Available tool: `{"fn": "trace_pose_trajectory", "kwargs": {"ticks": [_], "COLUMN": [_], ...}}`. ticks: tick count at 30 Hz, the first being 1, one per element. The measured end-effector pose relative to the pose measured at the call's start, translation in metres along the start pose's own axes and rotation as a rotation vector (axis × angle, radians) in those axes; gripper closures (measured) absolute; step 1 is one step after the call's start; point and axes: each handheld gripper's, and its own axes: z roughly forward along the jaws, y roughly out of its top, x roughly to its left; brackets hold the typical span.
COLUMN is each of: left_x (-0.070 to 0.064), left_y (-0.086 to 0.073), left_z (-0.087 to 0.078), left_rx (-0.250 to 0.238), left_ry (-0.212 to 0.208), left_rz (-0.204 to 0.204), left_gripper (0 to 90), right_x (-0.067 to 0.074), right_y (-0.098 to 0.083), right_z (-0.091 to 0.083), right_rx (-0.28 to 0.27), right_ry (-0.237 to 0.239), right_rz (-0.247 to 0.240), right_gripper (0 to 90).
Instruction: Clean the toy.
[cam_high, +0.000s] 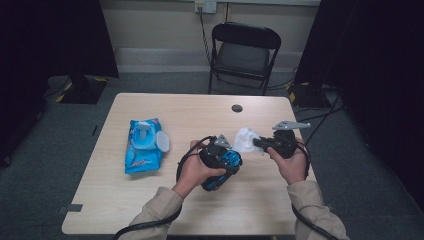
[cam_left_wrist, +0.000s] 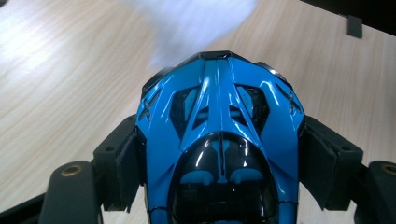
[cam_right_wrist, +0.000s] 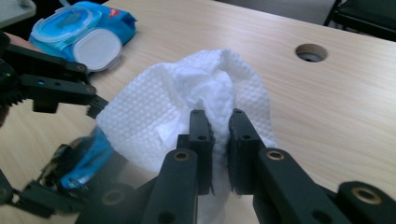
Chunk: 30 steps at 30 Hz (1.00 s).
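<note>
Clamping a blue toy car (cam_left_wrist: 219, 140) between wide-set jaws, the left gripper (cam_high: 223, 159) held it above the near middle of the table (cam_high: 175, 107). The right gripper (cam_right_wrist: 218, 126), just to its right, was pinched tight on a white wipe (cam_right_wrist: 187, 102) that hung beside the car. A wipes pack (cam_high: 142, 145) lay well left, lid open.

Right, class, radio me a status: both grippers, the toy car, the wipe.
Left gripper clamped on blue toy car. Right gripper pinching white wipe above it. Nothing between them.
</note>
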Motion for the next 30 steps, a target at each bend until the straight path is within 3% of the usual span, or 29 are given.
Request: {"fn": "trace_pose_trajectory", "kwargs": {"ticks": [5, 11, 17, 30], "left_x": [-0.004, -0.004, 0.000, 0.011], "left_y": [0.005, 0.008, 0.005, 0.003], "left_z": [0.003, 0.000, -0.002, -0.004], "left_rx": [-0.001, 0.000, 0.017, 0.010], "left_ry": [-0.011, -0.010, 0.011, 0.059], "left_rz": [0.017, 0.031, 0.039, 0.004], "left_gripper": [24.5, 24.5, 24.5, 24.5], "right_x": [0.015, 0.023, 0.022, 0.027], "right_y": [0.000, -0.002, -0.005, -0.013], "right_z": [0.020, 0.033, 0.032, 0.023], "right_rx": [0.048, 0.087, 0.083, 0.058], "right_ry": [0.034, 0.056, 0.079, 0.107], "right_rz": [-0.037, -0.069, -0.083, -0.100], "right_gripper": [82.3, 82.3, 82.3, 82.3]}}
